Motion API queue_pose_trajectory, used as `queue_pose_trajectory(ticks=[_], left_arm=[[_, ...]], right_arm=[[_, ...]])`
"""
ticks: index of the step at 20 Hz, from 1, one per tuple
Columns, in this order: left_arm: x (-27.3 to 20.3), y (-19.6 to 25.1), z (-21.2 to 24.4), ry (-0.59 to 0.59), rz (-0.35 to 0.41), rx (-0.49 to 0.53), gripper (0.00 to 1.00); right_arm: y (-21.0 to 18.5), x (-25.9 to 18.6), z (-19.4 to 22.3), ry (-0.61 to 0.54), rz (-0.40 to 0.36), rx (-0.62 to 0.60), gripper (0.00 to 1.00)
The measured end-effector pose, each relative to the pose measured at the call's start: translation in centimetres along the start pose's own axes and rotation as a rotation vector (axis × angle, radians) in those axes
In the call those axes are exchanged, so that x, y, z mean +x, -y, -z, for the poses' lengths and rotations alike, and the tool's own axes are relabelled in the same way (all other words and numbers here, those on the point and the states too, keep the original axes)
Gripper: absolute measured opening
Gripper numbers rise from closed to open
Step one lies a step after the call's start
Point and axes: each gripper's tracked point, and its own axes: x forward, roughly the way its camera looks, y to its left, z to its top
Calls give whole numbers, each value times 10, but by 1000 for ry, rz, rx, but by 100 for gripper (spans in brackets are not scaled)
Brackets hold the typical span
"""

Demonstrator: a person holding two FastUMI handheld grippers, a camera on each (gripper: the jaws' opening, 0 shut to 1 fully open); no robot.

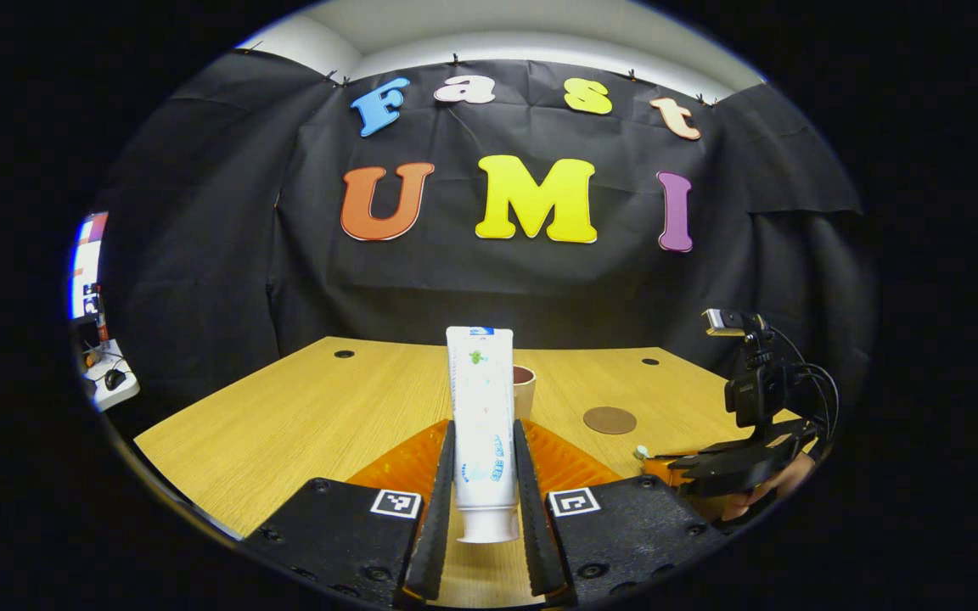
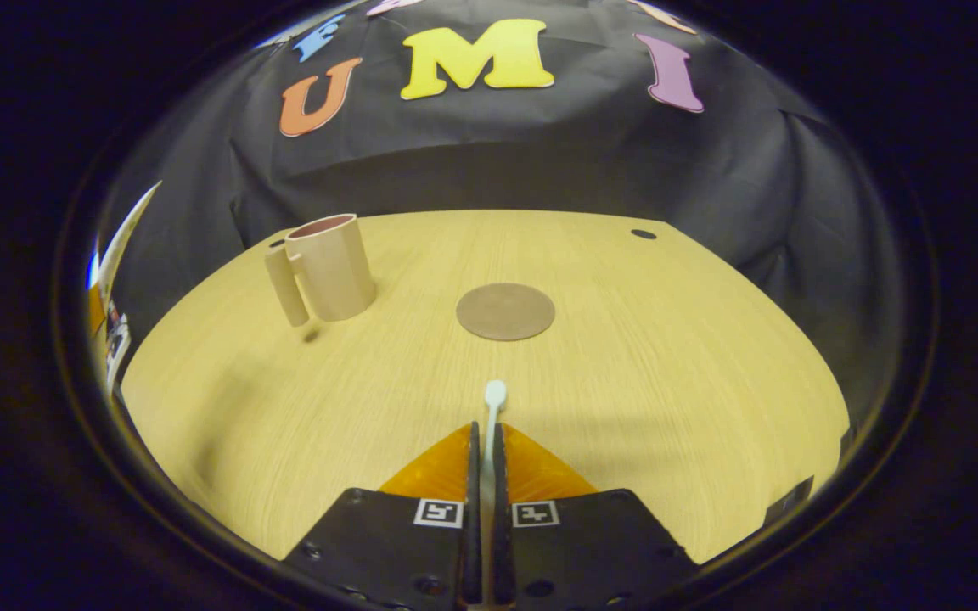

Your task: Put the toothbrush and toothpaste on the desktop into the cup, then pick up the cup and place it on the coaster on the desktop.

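In the left gripper view my left gripper [image 1: 484, 458] is shut on a white toothpaste tube [image 1: 480, 424], held upright with its cap down above the wooden desktop [image 1: 302, 416]. Behind the tube peeks the beige cup [image 1: 525, 389]. The round brown coaster [image 1: 609, 419] lies to its right. At the right edge, the other gripper [image 1: 667, 461] is held by a hand low over the desk. In the right gripper view my right gripper [image 2: 485, 441] is shut on a white toothbrush [image 2: 493, 407], whose end sticks out forward. The cup [image 2: 326, 267] stands at far left, the coaster [image 2: 505, 311] straight ahead.
Black cloth walls close the desk at the back and sides. Small dark holes [image 2: 643, 233] mark the desktop's far corners. A screen and cluttered shelf [image 1: 94, 339] sit beyond the desk's left edge in the left gripper view.
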Motion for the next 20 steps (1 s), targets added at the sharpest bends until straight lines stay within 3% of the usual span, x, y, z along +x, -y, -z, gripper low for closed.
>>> queue_pose_trajectory(ticks=[1,6,10,11,13,16,20], left_arm=[[1,0,-1,-1,-1,-9,40],[6,-15,-10,14,-39,-3,40],[24,-19,-29,30,-43,-30,40],[31,-20,-37,42,-42,-34,44],[48,-20,-55,72,-36,-36,40],[77,-10,-82,114,-2,-48,40],[117,16,-114,177,98,-44,40]], right_arm=[[0,-2,-1,-5,-6,20,2],[-2,-18,-4,39,-55,33,1],[-2,-52,-23,130,-88,36,1],[-2,-62,-28,153,-94,36,1],[2,-80,-40,214,-84,16,0],[2,-109,-56,306,-89,-1,0],[9,-136,-74,410,-76,-21,1]])
